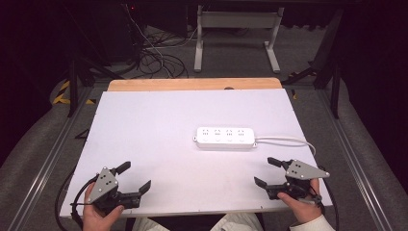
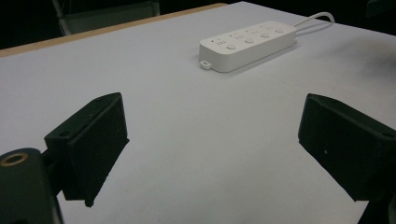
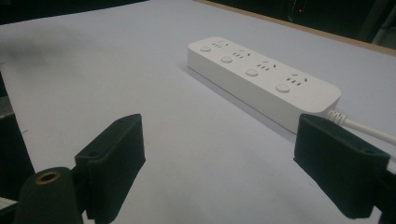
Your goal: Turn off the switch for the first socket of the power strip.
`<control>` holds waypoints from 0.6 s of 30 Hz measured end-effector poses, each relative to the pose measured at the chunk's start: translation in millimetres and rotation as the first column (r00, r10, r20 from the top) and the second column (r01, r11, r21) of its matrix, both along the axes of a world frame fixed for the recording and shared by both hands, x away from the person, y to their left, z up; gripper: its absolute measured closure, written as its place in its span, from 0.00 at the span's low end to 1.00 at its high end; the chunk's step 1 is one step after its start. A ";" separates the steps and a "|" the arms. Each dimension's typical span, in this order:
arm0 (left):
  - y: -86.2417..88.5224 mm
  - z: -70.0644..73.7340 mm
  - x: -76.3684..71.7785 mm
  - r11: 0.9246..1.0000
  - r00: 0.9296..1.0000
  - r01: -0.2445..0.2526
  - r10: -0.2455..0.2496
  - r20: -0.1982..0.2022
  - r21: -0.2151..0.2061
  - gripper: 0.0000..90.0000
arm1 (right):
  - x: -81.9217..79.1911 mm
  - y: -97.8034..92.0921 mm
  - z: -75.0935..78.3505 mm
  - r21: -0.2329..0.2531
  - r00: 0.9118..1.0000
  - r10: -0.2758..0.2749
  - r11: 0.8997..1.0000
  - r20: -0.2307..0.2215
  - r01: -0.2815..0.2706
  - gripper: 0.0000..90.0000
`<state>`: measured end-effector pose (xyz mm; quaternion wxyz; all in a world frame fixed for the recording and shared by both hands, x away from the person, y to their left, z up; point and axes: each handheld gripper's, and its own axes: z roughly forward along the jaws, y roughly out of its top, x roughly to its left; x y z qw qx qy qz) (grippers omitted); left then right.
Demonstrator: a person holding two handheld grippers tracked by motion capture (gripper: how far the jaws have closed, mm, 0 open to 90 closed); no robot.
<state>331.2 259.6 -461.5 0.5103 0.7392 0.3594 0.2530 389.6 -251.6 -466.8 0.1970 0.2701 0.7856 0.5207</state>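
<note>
**Both grippers idle, power strip untouched**

My left gripper (image 1: pixel 130 177) and right gripper (image 1: pixel 268 172) both sit near my edge of the table (image 1: pixel 144 125), jaws spread wide, nothing between them.

The power strip (image 1: pixel 225 137) lies flat, past the right gripper and toward the far edge; left gripper is well apart from it. Its cord (image 1: pixel 288 140) runs off its right end.

Handling, my guess: rigid plastic shell, light, smooth so it may slip. I'd pinch across the narrow width near the middle; the cord will drag.

The right gripper view shows four buttons and sockets clearly; the left gripper view shows a small tab on the strip's cordless end. The high view adds the floor cables (image 1: pixel 154 57).
</note>
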 end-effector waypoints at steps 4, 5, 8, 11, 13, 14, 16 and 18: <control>-0.2 0.0 -0.5 1.000 1.000 -0.008 0.008 -0.003 -0.005 0.09 | -0.8 0.0 1.1 0.003 1.000 0.006 1.000 0.005 -0.006 0.20; -0.2 0.0 -0.5 1.000 1.000 -0.008 0.008 -0.003 -0.005 0.09 | -1.1 0.4 1.4 0.004 1.000 0.010 1.000 0.006 -0.010 0.21; 0.6 -0.1 -0.3 1.000 1.000 -0.010 0.010 -0.005 -0.002 0.09 | -2.5 1.6 2.1 0.002 1.000 0.027 1.000 0.016 -0.027 0.23; 1.0 0.2 -0.7 1.000 1.000 -0.004 0.004 -0.002 -0.007 0.09 | -2.8 2.3 2.4 0.000 0.999 0.029 1.000 0.014 -0.029 0.23; 0.8 0.7 -1.2 1.000 1.000 0.002 -0.002 0.003 0.001 0.09 | -2.9 2.2 2.4 -0.002 0.999 0.029 1.000 0.014 -0.029 0.24; 0.2 0.8 -1.5 1.000 1.000 0.004 -0.004 0.004 0.005 0.09 | -2.9 2.2 2.5 -0.004 0.999 0.029 1.000 0.014 -0.028 0.24; -1.1 1.0 -2.3 1.000 1.000 0.003 -0.003 0.010 0.018 0.09 | -3.2 2.3 2.8 -0.008 0.999 0.027 1.000 0.017 -0.027 0.25; -1.9 1.8 -3.1 0.999 1.000 0.003 -0.003 0.021 0.043 0.09 | -3.5 2.7 3.2 -0.016 0.999 0.028 0.999 0.022 -0.028 0.26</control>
